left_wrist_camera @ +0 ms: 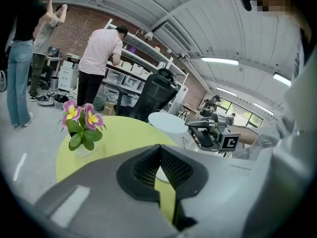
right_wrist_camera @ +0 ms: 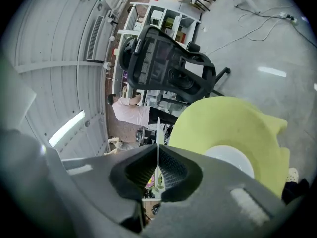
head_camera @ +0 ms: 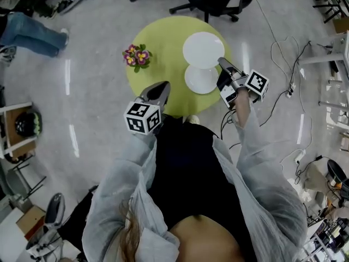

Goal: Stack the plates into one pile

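Right gripper (head_camera: 221, 63) at middle right of the head view, with jaws shut tight on the right rim of the upper plate (head_camera: 203, 49). Seen from the right gripper view as just a thin white edge pinched between the jaws. Held up over the green tabletop (head_camera: 158, 40). Lower plate (head_camera: 199, 81) flat on the tabletop, just below the upper one in the frame. Left gripper (head_camera: 162, 87) at the near edge of the tabletop, lower left of both plates and apart from them. Jaws together, with nothing between.
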Demonstrator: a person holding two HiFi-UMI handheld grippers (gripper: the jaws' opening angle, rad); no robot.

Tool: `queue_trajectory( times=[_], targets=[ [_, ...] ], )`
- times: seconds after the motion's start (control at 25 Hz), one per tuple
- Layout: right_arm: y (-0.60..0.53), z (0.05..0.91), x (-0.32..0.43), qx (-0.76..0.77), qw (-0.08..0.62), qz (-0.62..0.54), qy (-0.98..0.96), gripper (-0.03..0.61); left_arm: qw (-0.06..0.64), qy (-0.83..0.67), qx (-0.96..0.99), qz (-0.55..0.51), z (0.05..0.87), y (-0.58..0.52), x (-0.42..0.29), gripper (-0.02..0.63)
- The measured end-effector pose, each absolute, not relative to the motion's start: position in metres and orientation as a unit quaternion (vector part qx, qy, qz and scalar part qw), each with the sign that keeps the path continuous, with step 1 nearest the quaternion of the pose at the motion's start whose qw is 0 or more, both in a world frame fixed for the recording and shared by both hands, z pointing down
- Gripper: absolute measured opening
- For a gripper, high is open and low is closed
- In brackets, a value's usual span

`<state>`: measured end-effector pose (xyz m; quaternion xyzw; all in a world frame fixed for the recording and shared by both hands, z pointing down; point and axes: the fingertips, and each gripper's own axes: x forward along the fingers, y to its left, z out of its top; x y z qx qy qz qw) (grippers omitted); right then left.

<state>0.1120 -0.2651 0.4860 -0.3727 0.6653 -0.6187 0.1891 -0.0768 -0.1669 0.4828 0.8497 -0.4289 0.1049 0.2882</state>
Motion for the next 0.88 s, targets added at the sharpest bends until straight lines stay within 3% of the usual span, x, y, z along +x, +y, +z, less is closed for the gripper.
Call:
queue_trajectory(
  times=[0.28,0.88],
  targets=[
    [-0.218,0.51,0.136,-0.392,0.216,-0.632,0.632,0.015,0.299,-0.418,0.85,0.119,0.494,-0.156,-0.067,0.012],
    [-0.17,0.572,0.127,-0.417,0.197,-0.666,0.586,0.015,0.317,-0.381,0.854,0.16,0.518,-0.137,-0.049,0.012]
  ],
)
